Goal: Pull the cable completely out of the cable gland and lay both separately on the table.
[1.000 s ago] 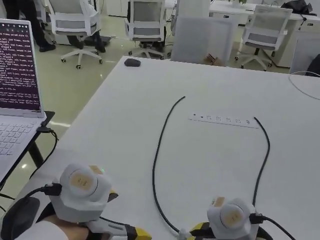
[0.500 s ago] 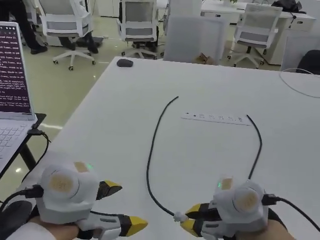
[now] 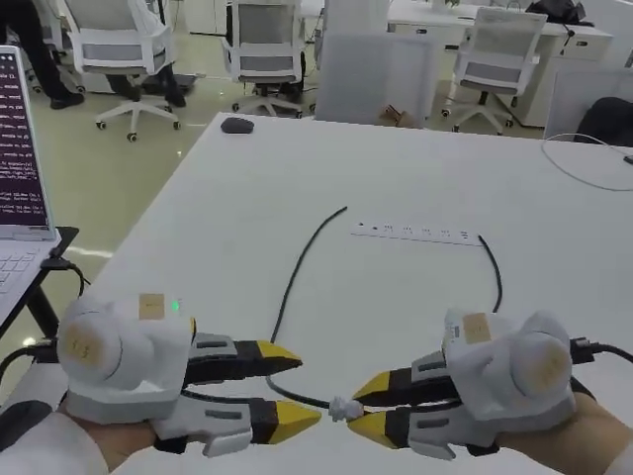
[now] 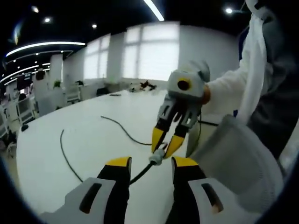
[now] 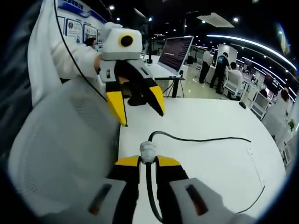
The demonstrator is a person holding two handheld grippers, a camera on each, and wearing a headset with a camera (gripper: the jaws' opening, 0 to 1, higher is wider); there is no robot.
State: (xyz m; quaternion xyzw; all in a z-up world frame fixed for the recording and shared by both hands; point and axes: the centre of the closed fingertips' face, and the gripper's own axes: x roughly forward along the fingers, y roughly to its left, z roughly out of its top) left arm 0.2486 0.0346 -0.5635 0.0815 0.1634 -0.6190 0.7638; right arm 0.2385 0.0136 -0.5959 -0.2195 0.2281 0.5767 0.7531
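Observation:
A black cable (image 3: pixel 295 269) lies in a long curve on the white table (image 3: pixel 396 168). Near the front edge it ends in a small white cable gland (image 3: pixel 343 408). My right gripper (image 3: pixel 358 408) is shut on the gland (image 5: pixel 147 150), which sticks out past its yellow tips, and the cable runs back between its jaws. My left gripper (image 3: pixel 297 386) faces it from the left and is open. Its jaws straddle the cable (image 4: pixel 140 175) just short of the gland (image 4: pixel 156 158) without touching. The right gripper (image 4: pixel 163 148) shows in the left gripper view, and the left gripper (image 5: pixel 142 117) in the right gripper view.
A white power strip (image 3: pixel 415 235) lies mid-table. A dark mouse (image 3: pixel 235 125) sits at the far left corner. A laptop (image 3: pixel 15 178) stands on a stand left of the table edge. Office chairs (image 3: pixel 119 45) stand beyond. A thin white cable (image 3: pixel 584 173) loops at far right.
Both grippers have come up and turned toward each other. The left one now straddles the cable beside the gland. The right gripper still holds the gland.

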